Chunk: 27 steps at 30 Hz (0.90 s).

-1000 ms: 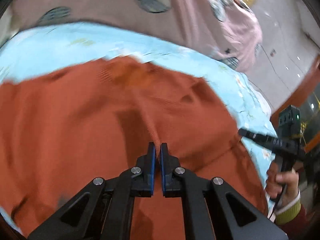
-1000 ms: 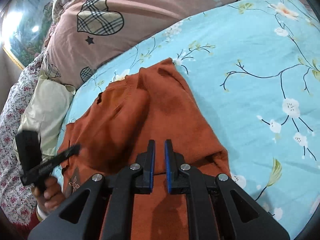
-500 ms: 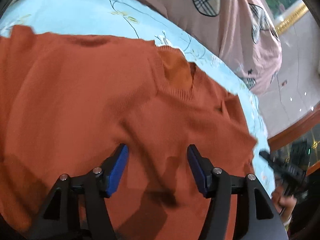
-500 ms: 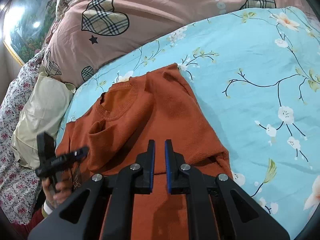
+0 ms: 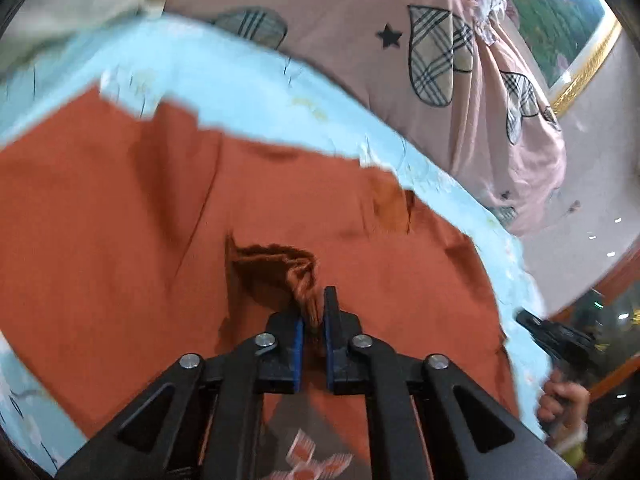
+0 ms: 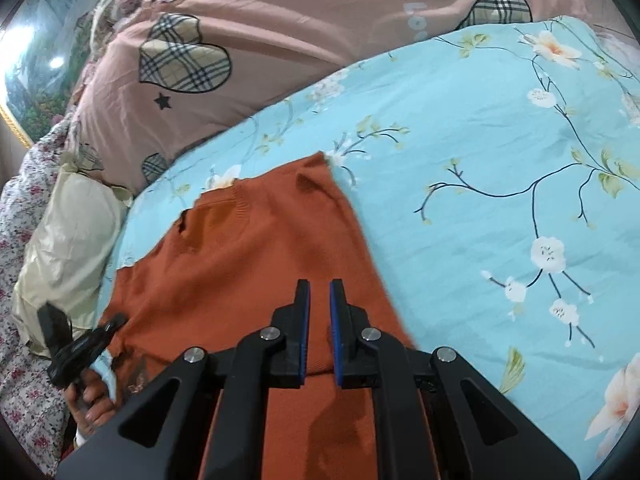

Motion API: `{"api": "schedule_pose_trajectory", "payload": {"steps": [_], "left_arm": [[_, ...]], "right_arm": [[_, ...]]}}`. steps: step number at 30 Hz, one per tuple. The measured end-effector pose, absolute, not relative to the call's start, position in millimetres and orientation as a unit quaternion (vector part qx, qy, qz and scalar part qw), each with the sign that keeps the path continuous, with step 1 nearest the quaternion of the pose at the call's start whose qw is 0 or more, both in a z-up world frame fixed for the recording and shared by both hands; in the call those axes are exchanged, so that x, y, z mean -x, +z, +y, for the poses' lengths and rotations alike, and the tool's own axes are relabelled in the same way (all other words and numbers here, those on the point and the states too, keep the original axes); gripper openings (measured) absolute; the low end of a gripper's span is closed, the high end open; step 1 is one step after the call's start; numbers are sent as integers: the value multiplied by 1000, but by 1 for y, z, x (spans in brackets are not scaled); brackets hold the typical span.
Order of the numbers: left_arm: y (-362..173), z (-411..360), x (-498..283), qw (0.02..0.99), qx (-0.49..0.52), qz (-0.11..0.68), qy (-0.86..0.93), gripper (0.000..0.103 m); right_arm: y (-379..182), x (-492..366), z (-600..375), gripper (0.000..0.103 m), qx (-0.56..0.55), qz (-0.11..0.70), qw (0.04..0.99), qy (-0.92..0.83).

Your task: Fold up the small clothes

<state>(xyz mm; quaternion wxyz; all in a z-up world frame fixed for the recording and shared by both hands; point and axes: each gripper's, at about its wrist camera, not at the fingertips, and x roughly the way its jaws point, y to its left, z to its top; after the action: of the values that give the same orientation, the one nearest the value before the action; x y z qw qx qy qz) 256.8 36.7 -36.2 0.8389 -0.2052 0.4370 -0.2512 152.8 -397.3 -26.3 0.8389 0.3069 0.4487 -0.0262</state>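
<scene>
Left tongs (image 5: 315, 334) have just clamped onto a ribbed edge of the soft, limp orange sweater (image 5: 120, 220) on the bed; right tongs (image 6: 319, 332), nearly closed, grip nothing above it.

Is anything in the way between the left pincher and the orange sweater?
No. The left gripper has just closed its jaws on a bunched fold of the orange sweater, so it touches the cloth directly, with nothing visible between them.
</scene>
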Motion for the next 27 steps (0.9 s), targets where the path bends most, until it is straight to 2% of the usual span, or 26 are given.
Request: {"api": "schedule_pose_trajectory", "payload": {"steps": [1,2,4,5,6,7,8,9,12,18,24,26,27], "left_arm": [[-41,39,-258,830,207,450,-257,14],[-43,35,-260,825,205,456,-263,31],[-47,28,-271,813,201,471,-276,53],[-48,24,-277,811,199,476,-276,55],[-49,19,-283,809,196,480,-277,54],[-52,12,-291,810,184,485,-274,49],[-54,6,-296,813,169,488,-269,25],[-53,0,-298,818,151,489,-263,5],[-48,10,-287,843,154,459,-236,4],[-55,41,-284,844,181,462,-205,4],[-48,41,-280,849,186,453,-199,4],[-45,34,-279,849,176,455,-203,4],[-39,32,-277,851,171,450,-210,4]], "right_arm": [[-27,-154,-397,11,-307,450,838,-26],[-28,-157,-397,11,-306,452,837,-26],[-29,-163,-396,11,-302,454,838,-27],[-30,-166,-397,14,-299,457,837,-28],[-30,-168,-397,18,-297,459,837,-29],[-31,-172,-399,29,-293,462,837,-33],[-31,-175,-401,40,-289,462,838,-37],[-31,-177,-403,43,-284,462,839,-42],[-34,-188,-412,43,-277,468,837,-53],[-52,-212,-410,43,-264,491,829,-40],[-79,-236,-395,48,-255,523,813,-22],[-82,-236,-392,10,-255,523,813,-17],[-77,-232,-396,10,-262,515,816,-19]]}}
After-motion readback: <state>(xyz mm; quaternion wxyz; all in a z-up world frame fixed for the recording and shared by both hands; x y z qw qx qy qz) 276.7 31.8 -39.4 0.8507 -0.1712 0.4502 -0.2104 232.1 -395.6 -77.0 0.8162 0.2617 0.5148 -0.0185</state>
